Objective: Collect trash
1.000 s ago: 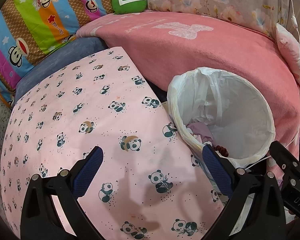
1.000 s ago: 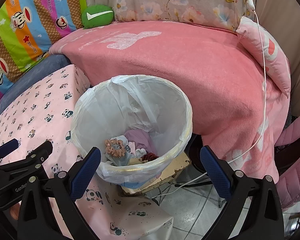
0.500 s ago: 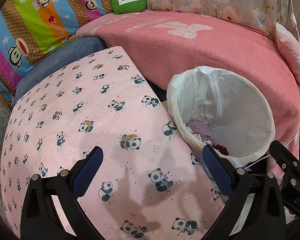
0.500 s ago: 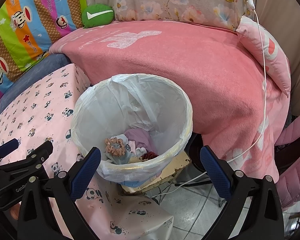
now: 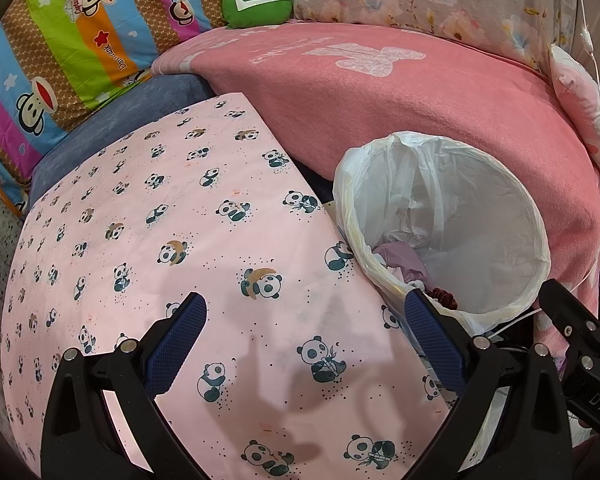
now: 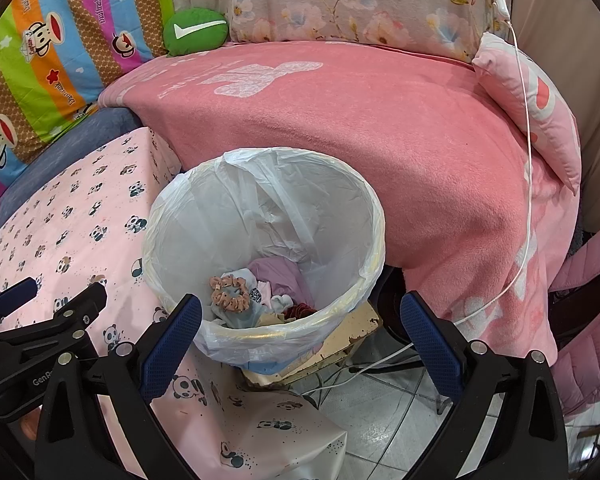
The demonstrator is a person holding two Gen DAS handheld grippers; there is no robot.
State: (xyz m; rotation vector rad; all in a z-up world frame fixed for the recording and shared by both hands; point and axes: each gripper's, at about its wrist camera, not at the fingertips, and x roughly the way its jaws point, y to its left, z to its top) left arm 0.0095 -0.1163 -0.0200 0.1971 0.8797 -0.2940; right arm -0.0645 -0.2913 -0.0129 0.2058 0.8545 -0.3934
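Both tools, left (image 5: 302, 336) and right (image 6: 300, 334), are held wide and empty; trash is already gathered in the lined bin (image 6: 364, 216).

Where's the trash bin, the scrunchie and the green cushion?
Bin (image 6: 374, 216): right wrist view, on its rim.
Scrunchie (image 6: 220, 296): right wrist view, on its left loop.
Green cushion (image 5: 256, 10): left wrist view, on its middle.

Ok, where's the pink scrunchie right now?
In the right wrist view the pink scrunchie lies inside the lined trash bin, on the pile at the bottom, toward its left, beside a purple cloth.
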